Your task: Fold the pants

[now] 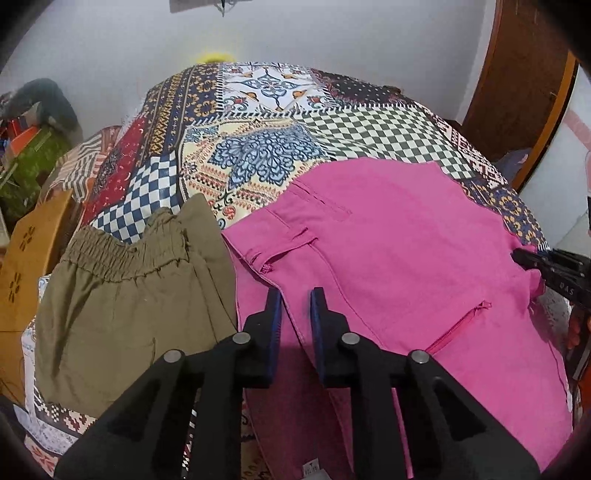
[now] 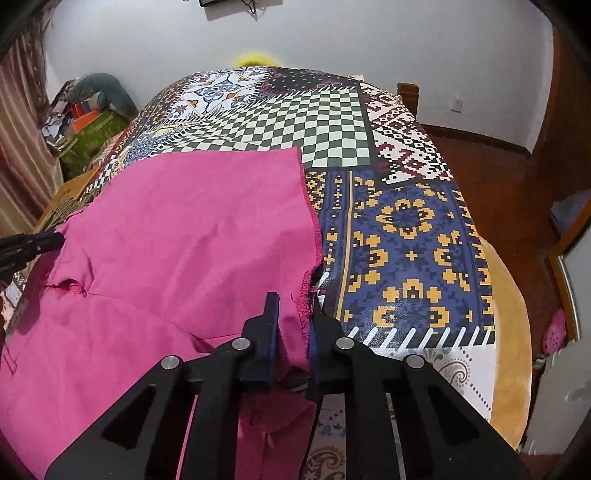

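Pink pants (image 1: 399, 251) lie folded on a patterned bedspread (image 1: 258, 122), waistband to the left. My left gripper (image 1: 295, 299) hovers over the waistband edge with a narrow gap between its jaws; pink cloth lies between them. In the right wrist view the pink pants (image 2: 184, 229) end at a frayed hem. My right gripper (image 2: 293, 302) has that hem between its jaws, closed on it. The right gripper also shows at the right edge of the left wrist view (image 1: 546, 266), and the left gripper at the left edge of the right wrist view (image 2: 33, 243).
Olive pants with an elastic waist (image 1: 122, 295) lie left of the pink pair. A wooden piece (image 1: 26, 258) and a cluttered pile (image 1: 33, 140) stand left of the bed. A white wall (image 2: 332, 33) is behind; wooden floor (image 2: 491, 162) lies to the right.
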### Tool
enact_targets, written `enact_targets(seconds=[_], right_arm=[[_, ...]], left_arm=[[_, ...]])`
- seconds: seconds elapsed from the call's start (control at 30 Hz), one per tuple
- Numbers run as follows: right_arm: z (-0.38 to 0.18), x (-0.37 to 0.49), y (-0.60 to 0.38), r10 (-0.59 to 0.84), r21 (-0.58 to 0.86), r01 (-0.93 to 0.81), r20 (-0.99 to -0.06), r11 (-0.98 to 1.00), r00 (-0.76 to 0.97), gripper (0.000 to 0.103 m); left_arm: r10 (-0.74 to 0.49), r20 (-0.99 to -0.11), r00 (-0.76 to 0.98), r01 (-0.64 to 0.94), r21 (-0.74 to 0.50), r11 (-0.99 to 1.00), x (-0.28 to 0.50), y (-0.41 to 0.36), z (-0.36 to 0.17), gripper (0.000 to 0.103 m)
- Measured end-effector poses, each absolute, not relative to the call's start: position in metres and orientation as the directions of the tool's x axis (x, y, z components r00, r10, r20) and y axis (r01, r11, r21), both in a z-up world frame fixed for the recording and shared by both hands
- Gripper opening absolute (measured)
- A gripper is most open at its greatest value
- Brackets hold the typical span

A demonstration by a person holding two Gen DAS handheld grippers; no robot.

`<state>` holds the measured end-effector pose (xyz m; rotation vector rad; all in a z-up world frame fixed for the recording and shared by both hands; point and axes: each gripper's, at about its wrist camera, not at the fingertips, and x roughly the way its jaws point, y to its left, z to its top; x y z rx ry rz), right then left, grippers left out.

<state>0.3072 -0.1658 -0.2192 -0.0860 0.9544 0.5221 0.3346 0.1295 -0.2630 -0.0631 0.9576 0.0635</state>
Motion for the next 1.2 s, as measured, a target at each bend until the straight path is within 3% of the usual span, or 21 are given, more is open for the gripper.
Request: enact_targets(seconds=[0.43, 0.53, 0.6, 0.7, 0.8, 1.2], right_arm=[[-0.215, 0.299, -0.166, 0.352, 0.129, -0.446, -0.814, 0.886, 0.462, 0.012], [-0.205, 0.301, -0.167, 0.345, 0.123, -0.441, -0.814, 0.889, 0.468, 0.018], [-0.194, 0.302, -0.168, 0.354, 0.124, -0.446, -0.804, 0.886, 0.478, 0.023], [-0.177, 0.302, -0.166, 0.363, 0.108, -0.458, -0.775, 0.882, 0.517, 0.042], [-0.162, 0.305, -0.162, 0.370, 0.086, -0.473, -0.750, 0.877, 0.549, 0.044], [-0.163, 0.354, -0.141, 0.399, 0.120, -0.482, -0.745, 0.868, 0.535, 0.044]], left_arm=[[0.075, -0.837, 0.542, -0.096, 0.027, 0.995, 0.341, 0.126, -0.262, 0.015], [0.072, -0.832, 0.550, -0.086, 0.029, 0.996, 0.336, 0.127, -0.251, 0.025], [0.069, -0.819, 0.570, -0.089, 0.022, 0.996, 0.333, 0.130, -0.240, 0.041], [0.082, -0.788, 0.610, -0.103, 0.024, 0.994, 0.332, 0.137, -0.221, 0.059], [0.113, -0.764, 0.636, -0.121, 0.046, 0.992, 0.337, 0.146, -0.205, 0.067], [0.103, -0.807, 0.581, -0.127, 0.035, 0.991, 0.379, 0.175, -0.235, 0.070]])
